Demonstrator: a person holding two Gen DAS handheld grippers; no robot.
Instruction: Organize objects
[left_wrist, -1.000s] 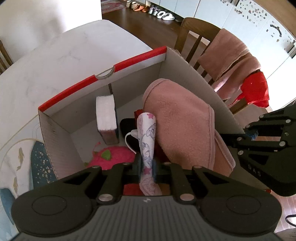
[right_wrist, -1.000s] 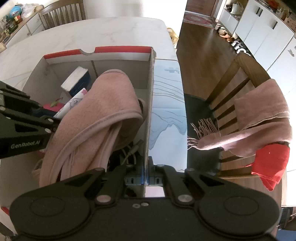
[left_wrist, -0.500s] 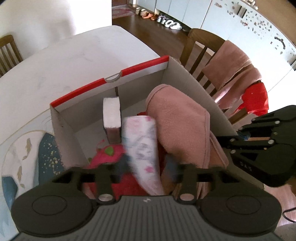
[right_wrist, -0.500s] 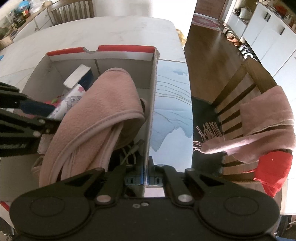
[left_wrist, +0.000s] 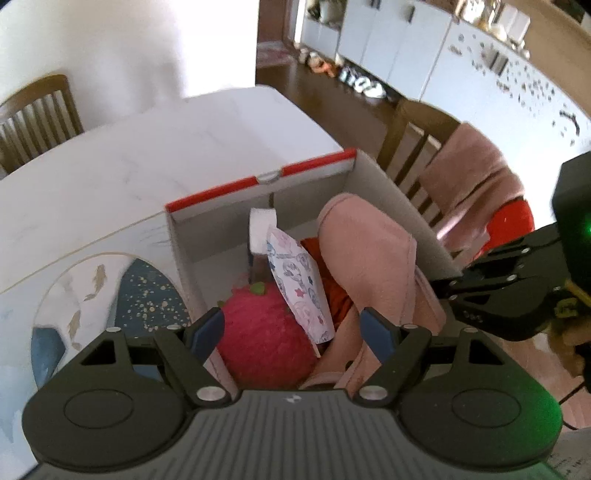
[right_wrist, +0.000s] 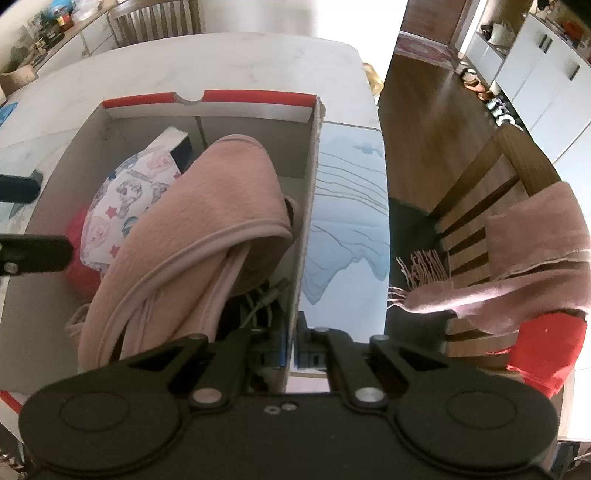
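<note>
One patterned pouch (left_wrist: 299, 291) lies loose in the box (left_wrist: 258, 181), just ahead of the left gripper (left_wrist: 291, 328), whose fingers stand wide apart and hold nothing. It leans between the two fingertips' lines, nearer the right one, resting on a pink plush (left_wrist: 264, 339) that sits directly between the fingers. The pouch looks light, thin and soft, likely crinkly rather than slippery; its lower edge nearest the fingers seems the easiest place to pinch, though it would probably fold under a hard squeeze. It is white with pale pink and blue cartoon prints and small red stars, flat and tapered toward its far end. Beyond its tip stands a white block (left_wrist: 260, 234) on end. Right of the right finger, a pink towel (left_wrist: 369, 258) humps up against the box wall. The right gripper (right_wrist: 291, 341) is closed on that wall (right_wrist: 308, 206), one finger inside the box and one outside, seemingly steadying it. White cables (right_wrist: 264, 295) lie just ahead of its inner finger.
</note>
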